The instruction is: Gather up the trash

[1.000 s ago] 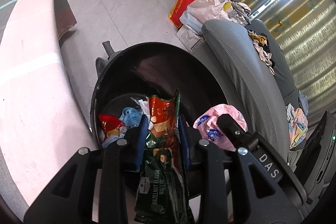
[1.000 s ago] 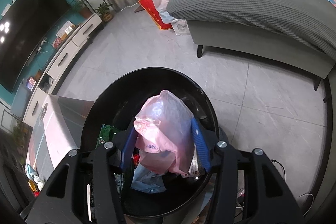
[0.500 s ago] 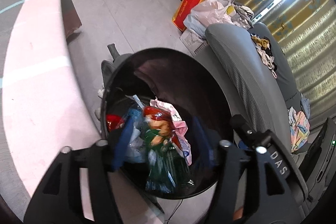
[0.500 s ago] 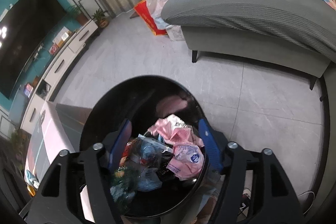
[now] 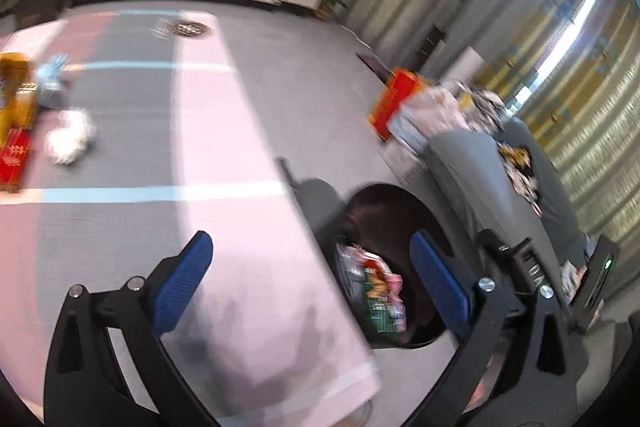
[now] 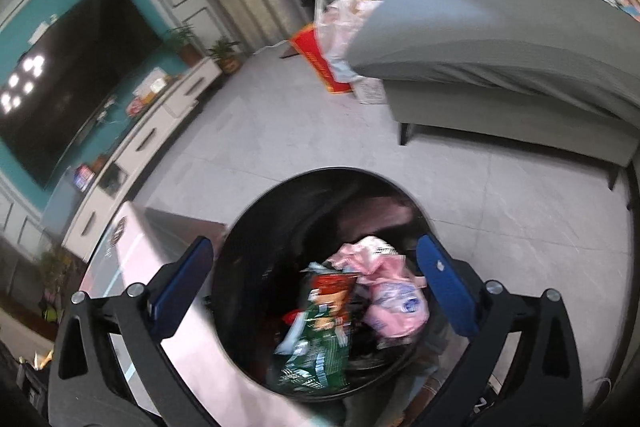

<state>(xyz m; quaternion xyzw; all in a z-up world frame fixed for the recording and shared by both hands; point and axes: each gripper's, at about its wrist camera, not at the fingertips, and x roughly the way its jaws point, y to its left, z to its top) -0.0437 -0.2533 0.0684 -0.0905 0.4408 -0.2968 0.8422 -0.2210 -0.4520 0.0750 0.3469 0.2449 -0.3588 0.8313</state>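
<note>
A grey sofa (image 6: 500, 67) is standing behind the black round bin (image 6: 256, 227), which is sitting on the pale tiled floor (image 6: 300, 131) just beside the pink-and-grey covered table (image 5: 208, 147). The right gripper (image 6: 316, 283) is hanging over the bin's mouth, its jaws having just been opening and now standing wide apart with nothing between the blue pads; the pink plastic bag (image 6: 394, 303) is lying down in the bin, below and inside the right-hand pad, apart from it. Beside the bag, toward the middle of the bin, the green wafer wrapper (image 6: 320, 331) is lying tilted on the other rubbish. The left gripper (image 5: 310, 285) is pointing across the table's edge, its jaws likewise having just been opening and now spread wide and empty; in its blurred view the bin (image 5: 400, 199) is showing mostly behind the right-hand pad, with the wrapper (image 5: 378, 307) lying inside it, clear of both pads. Far up the table on the left, a crumpled white wad (image 5: 72, 137) and a red packet (image 5: 14, 157) are lying near each other.
</note>
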